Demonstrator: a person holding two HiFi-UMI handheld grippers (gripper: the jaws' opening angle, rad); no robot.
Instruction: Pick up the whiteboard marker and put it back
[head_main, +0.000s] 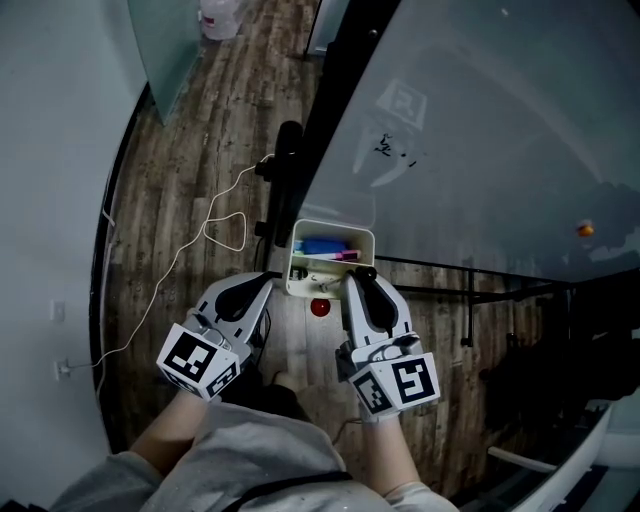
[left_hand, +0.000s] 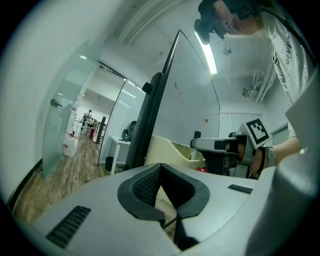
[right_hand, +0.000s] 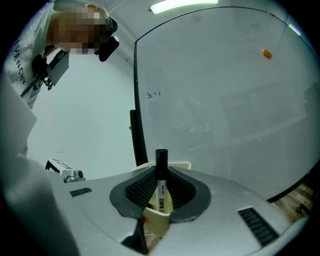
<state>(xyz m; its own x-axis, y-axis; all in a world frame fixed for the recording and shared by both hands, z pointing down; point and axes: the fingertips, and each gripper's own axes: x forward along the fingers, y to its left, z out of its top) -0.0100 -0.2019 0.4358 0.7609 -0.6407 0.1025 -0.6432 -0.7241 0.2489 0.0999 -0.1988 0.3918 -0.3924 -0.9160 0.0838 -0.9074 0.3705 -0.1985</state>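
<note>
The whiteboard marker (right_hand: 161, 170), white-bodied with a black cap, stands upright between the pads of my right gripper (right_hand: 160, 184), which is shut on it. Its lower end sits just behind the rim of the cream tray (right_hand: 159, 222). In the head view the right gripper (head_main: 360, 278) is at the tray's (head_main: 332, 229) front right corner, with the marker's cap (head_main: 366, 271) showing dark at its tip. My left gripper (head_main: 264, 286) hovers at the tray's front left, holding nothing. Seen in its own view, the left gripper (left_hand: 160, 172) has its fingertips together and the tray (left_hand: 172, 150) lies ahead.
The tray hangs at the foot of a large whiteboard (head_main: 480, 130) on a black frame (head_main: 335, 110). A blue eraser (head_main: 322, 245) and a pink item (head_main: 346, 256) lie inside. A red round thing (head_main: 320, 307) sits below it. A white cable (head_main: 190, 250) trails over the wood floor.
</note>
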